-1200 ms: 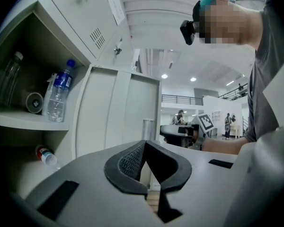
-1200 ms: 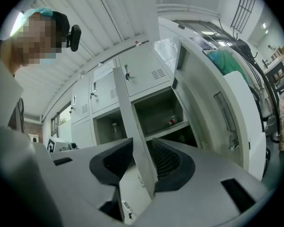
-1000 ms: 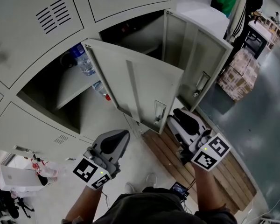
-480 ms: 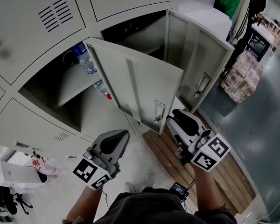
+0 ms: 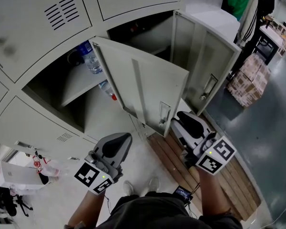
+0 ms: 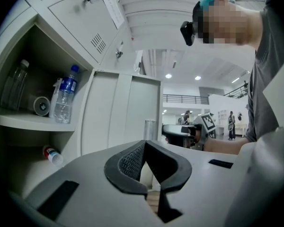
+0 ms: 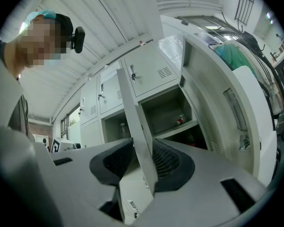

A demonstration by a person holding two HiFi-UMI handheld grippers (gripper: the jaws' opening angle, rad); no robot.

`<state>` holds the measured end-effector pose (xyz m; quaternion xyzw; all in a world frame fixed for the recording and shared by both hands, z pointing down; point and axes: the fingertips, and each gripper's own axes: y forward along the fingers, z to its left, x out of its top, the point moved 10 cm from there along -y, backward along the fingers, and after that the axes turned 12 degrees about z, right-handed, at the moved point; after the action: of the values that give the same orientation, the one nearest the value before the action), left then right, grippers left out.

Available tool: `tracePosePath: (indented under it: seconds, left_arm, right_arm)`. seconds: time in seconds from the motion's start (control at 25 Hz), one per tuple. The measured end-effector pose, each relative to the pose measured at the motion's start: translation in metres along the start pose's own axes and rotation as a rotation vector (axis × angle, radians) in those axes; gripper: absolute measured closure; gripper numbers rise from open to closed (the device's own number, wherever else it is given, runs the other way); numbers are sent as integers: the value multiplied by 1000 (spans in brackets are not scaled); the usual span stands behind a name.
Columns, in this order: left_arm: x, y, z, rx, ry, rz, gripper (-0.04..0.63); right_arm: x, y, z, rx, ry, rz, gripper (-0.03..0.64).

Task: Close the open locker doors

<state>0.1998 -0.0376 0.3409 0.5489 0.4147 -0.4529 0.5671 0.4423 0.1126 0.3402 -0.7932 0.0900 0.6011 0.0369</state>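
Note:
Two grey locker doors stand open. The left door [image 5: 143, 87] swings out toward me, its latch near the free edge; the right door [image 5: 207, 63] stands wider open behind it. My right gripper [image 5: 177, 123] sits at the left door's free edge. In the right gripper view that door's edge [image 7: 132, 108] runs between the two pads, which press on it from both sides. My left gripper [image 5: 119, 144] hangs lower left of the door, jaws shut, nothing held. In the left gripper view the gripper [image 6: 143, 144] points at the door's inner face [image 6: 123, 112].
Water bottles [image 5: 89, 60] stand on the shelf of the left open locker; a small bottle [image 5: 109, 90] lies below. A wooden pallet [image 5: 224, 175] lies under my right arm. Cardboard boxes [image 5: 250, 80] sit at the right. Shut lockers [image 5: 38, 23] surround the open ones.
The head view has drifted slightly, so the lockers sit a little lower in frame. Both grippers and the doors hold the same places.

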Motion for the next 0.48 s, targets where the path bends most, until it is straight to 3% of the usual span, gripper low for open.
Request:
tracePosePath:
  seconds: [0.48]
  left_arm:
    - [-5, -14, 2, 4, -11, -5, 586]
  right_arm:
    - [-2, 3, 8, -27, -3, 7, 528]
